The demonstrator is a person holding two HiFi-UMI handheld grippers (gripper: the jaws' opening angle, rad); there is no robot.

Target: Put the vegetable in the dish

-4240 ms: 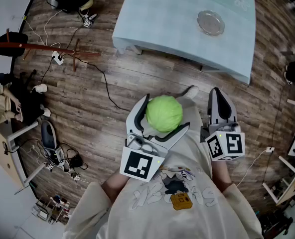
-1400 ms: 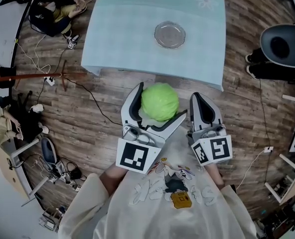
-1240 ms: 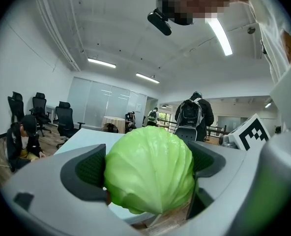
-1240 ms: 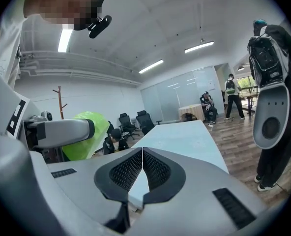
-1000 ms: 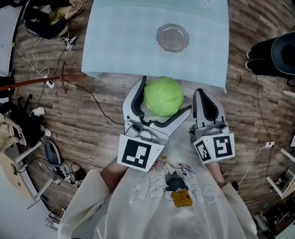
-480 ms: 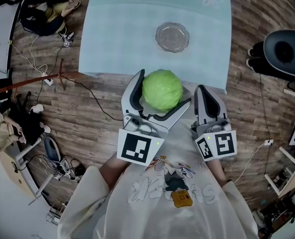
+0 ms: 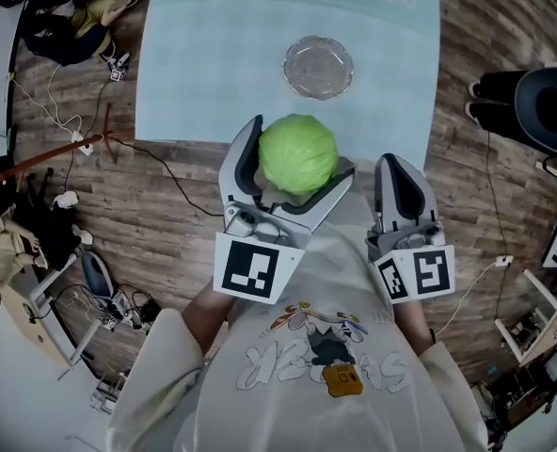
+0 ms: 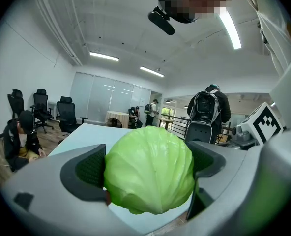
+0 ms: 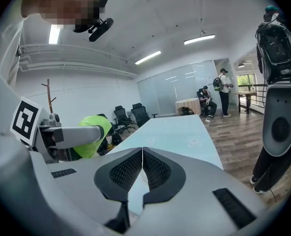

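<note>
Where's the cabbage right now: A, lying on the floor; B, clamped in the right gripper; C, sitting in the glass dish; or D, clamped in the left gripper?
D: the left gripper has its jaws pressed against both sides of the cabbage, and the dish ahead is empty.

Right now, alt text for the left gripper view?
The left gripper is shut on a green cabbage, which fills the gap between its jaws. Behind it are a pale blue table and a person wearing a backpack.
</note>
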